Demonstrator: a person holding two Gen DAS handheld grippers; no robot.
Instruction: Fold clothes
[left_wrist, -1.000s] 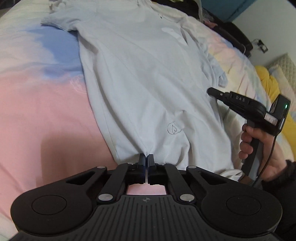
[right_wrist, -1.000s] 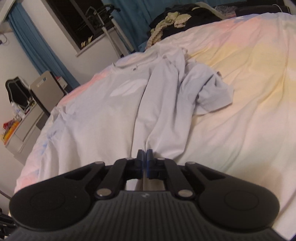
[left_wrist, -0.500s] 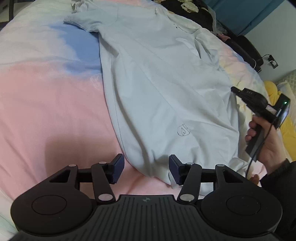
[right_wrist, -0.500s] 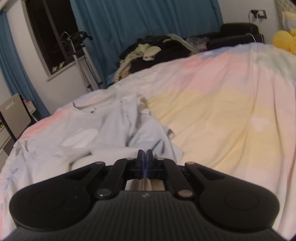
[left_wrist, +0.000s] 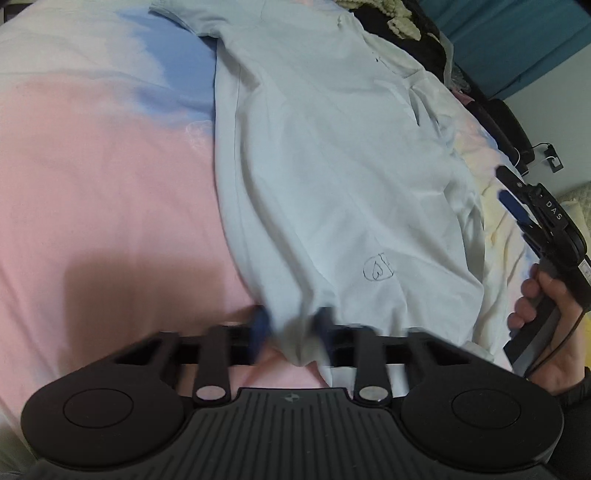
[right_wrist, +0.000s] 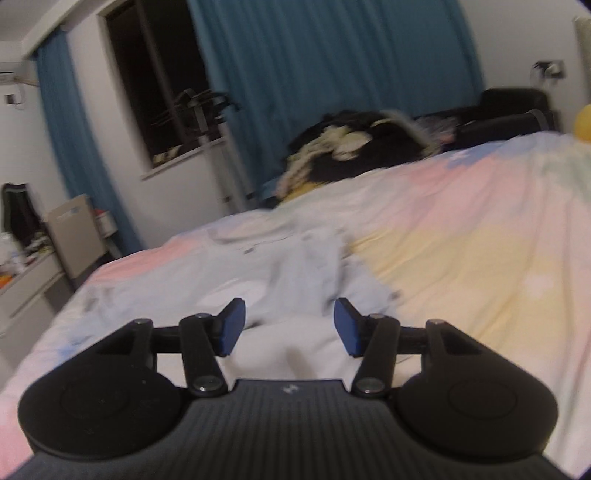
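A pale blue T-shirt (left_wrist: 332, 166) lies spread lengthwise on the bed, with a small drawn logo (left_wrist: 377, 266) near its hem. My left gripper (left_wrist: 291, 328) is open, blurred by motion, with the bunched hem corner lying between its blue pads. My right gripper (right_wrist: 289, 326) is open over the shirt's (right_wrist: 295, 280) other hem side, nothing held. It also shows in the left wrist view (left_wrist: 517, 206), held by a hand at the right edge, above the bedding beside the shirt.
The bedding (left_wrist: 92, 203) is pastel pink, blue and yellow. A dark pile of clothes (right_wrist: 354, 147) lies at the far end of the bed. Blue curtains (right_wrist: 314, 74), a window and a drying rack (right_wrist: 207, 110) stand behind. A cabinet (right_wrist: 74, 232) is at left.
Both grippers have let go of the hem: the left opened half a second ago, the right opened just now. The right gripper tilted up toward the room, and the shirt has settled flat.
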